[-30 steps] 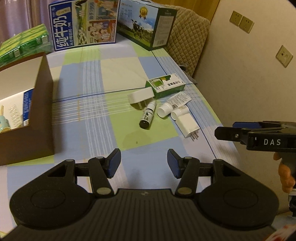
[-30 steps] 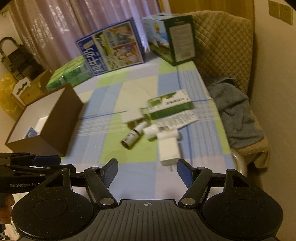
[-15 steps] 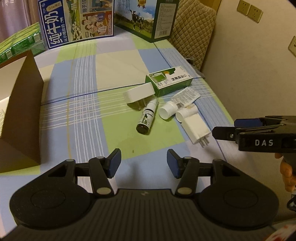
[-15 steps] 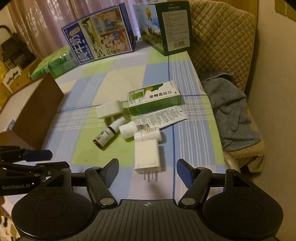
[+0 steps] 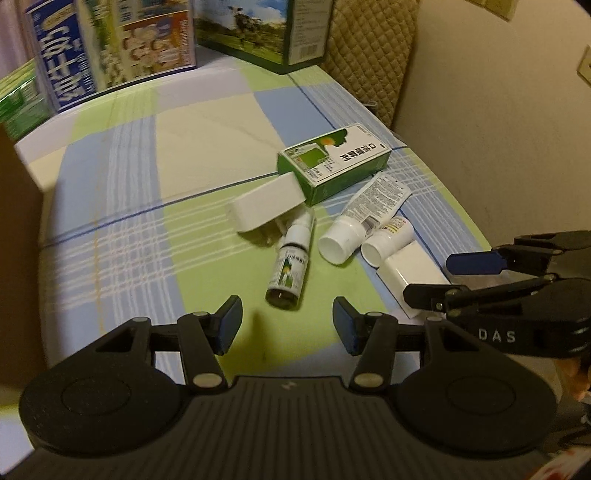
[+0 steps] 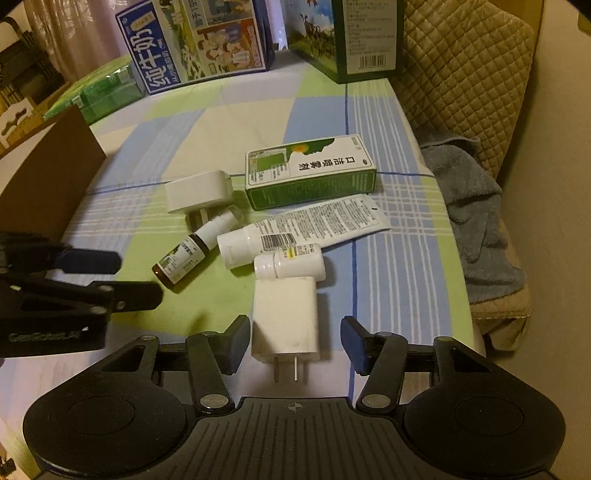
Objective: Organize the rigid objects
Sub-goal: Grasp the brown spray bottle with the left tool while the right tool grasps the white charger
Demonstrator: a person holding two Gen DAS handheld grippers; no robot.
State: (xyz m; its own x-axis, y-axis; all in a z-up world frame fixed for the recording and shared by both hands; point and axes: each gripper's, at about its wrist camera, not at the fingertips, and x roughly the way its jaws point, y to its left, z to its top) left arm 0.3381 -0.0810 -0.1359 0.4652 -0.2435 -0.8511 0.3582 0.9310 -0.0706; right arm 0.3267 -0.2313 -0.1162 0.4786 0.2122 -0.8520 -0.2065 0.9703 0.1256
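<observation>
Small items lie in a cluster on the checked tablecloth: a green medicine box (image 6: 310, 173), a white tube (image 6: 306, 229), a small white bottle (image 6: 290, 266), a brown spray bottle (image 5: 290, 266) and two white plug chargers (image 6: 284, 317) (image 5: 266, 206). My right gripper (image 6: 293, 343) is open, with the near charger lying between its fingers. My left gripper (image 5: 286, 326) is open and empty, just short of the spray bottle's base. In the left wrist view the right gripper (image 5: 443, 277) hangs over the near charger (image 5: 410, 269).
A brown cardboard box (image 6: 48, 170) stands at the left. Milk cartons (image 6: 199, 40) (image 5: 258, 29) and a green pack (image 6: 99, 92) stand at the table's far edge. A quilted chair (image 6: 465, 74) with a grey towel (image 6: 476, 218) is beside the right edge.
Both grippers moved forward toward the cluster. The right gripper's fingers now flank the near charger; the left gripper has closed in on the spray bottle.
</observation>
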